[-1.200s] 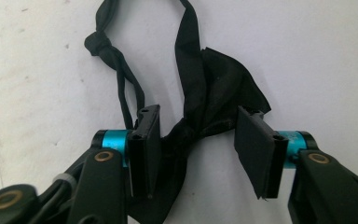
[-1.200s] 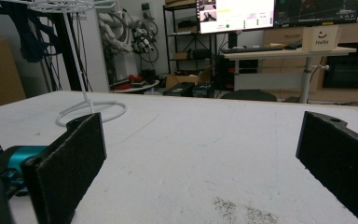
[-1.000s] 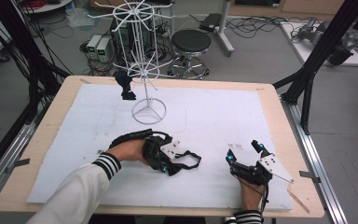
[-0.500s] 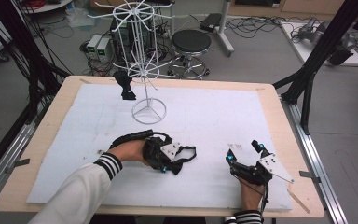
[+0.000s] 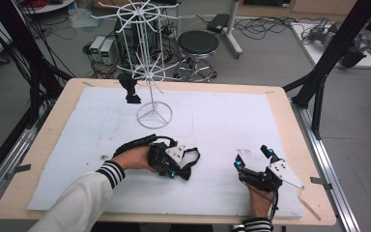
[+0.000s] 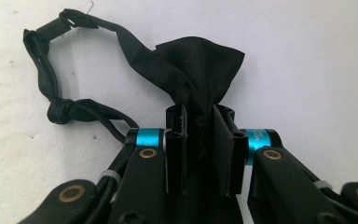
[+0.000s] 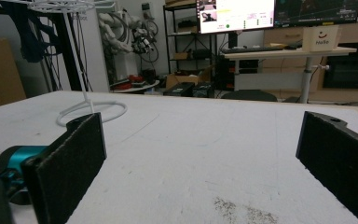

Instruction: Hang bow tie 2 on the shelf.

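Now left gripper (image 6: 200,140) pinches black pouch (image 6: 196,70); right gripper (image 5: 253,158) gapes.

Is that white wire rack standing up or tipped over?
Upright. The white wire rack stands on its ring base on the table, pole vertical.

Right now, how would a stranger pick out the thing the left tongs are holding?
Start at the tall white wire rack, then come down the white mat to the left tongs. They clamp a small black fabric pouch, the lone cloth item there, trailing a knotted black strap.
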`<state>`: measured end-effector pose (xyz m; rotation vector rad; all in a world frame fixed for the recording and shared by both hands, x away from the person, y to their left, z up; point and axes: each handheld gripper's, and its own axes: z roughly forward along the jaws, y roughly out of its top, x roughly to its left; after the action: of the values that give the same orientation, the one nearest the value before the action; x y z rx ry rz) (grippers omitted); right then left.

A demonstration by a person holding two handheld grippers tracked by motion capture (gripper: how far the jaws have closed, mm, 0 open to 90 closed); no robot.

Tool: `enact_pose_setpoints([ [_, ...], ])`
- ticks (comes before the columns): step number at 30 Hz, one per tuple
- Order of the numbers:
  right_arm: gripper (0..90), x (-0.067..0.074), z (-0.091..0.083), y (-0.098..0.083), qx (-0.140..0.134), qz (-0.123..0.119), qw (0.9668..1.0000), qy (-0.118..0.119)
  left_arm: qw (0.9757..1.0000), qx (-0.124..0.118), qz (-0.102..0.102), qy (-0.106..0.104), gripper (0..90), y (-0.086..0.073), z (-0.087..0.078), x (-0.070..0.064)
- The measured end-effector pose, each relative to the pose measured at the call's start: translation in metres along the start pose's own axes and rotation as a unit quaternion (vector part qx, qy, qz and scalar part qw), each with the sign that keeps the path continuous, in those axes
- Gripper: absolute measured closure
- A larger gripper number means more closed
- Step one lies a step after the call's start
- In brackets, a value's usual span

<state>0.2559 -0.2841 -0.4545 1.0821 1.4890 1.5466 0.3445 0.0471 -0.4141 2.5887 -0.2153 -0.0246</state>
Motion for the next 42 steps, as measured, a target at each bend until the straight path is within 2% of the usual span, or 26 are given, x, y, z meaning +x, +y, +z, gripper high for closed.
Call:
enact_pose_setpoints([
  [2,0.6,0.0,0.0,0.0,0.0,0.0,1.0,0.0,1.0,-0.002,-0.003,0.003,75.7,0.0,-0.003,0.0],
  [6,0.6,0.0,0.0,0.0,0.0,0.0,1.0,0.0,0.9993,-0.031,-0.01,0.015,75.8,0.002,-0.012,-0.001],
  [10,0.6,0.0,0.0,0.0,-0.001,-0.001,1.0,0.0,0.9963,-0.075,-0.023,0.033,76.0,0.003,-0.022,-0.001],
  [12,0.6,0.0,0.0,0.0,-0.001,-0.001,1.0,0.0,0.9944,-0.096,-0.03,0.035,76.1,0.002,-0.026,-0.001],
  [15,0.6,0.0,0.0,0.0,-0.001,-0.001,1.0,0.0,0.9895,-0.13,-0.047,0.042,76.1,0.0,-0.032,-0.001],
  [20,0.6,0.0,0.0,0.0,-0.001,-0.001,1.0,0.0,0.9827,-0.161,-0.058,0.069,76.1,-0.001,-0.045,-0.002],
  [25,0.6,0.0,0.0,0.0,-0.001,-0.001,1.0,0.0,0.9712,-0.211,-0.074,0.082,76.0,-0.002,-0.059,-0.003],
  [34,0.6,0.0,0.0,0.0,-0.001,0.0,1.0,-0.001,0.9612,-0.243,-0.082,0.101,76.1,-0.008,-0.073,-0.005],
  [35,0.6,0.0,0.0,0.0,-0.001,-0.001,1.0,-0.001,0.9618,-0.242,-0.079,0.101,76.2,-0.009,-0.075,-0.004],
  [36,0.6,0.0,0.0,0.0,-0.001,-0.001,1.0,0.0,0.9607,-0.245,-0.08,0.103,76.2,-0.01,-0.076,-0.005],
  [37,0.6,0.0,0.0,0.0,-0.001,-0.001,1.0,0.0,0.9611,-0.244,-0.078,0.103,76.3,-0.01,-0.077,-0.006],
  [38,0.6,0.0,0.0,0.0,-0.001,-0.001,1.0,0.0,0.9604,-0.247,-0.077,0.104,76.4,-0.011,-0.079,-0.006],
  [42,0.6,0.0,0.0,0.0,-0.001,-0.001,1.0,-0.001,0.9546,-0.263,-0.077,0.117,76.5,-0.016,-0.087,-0.009],
])
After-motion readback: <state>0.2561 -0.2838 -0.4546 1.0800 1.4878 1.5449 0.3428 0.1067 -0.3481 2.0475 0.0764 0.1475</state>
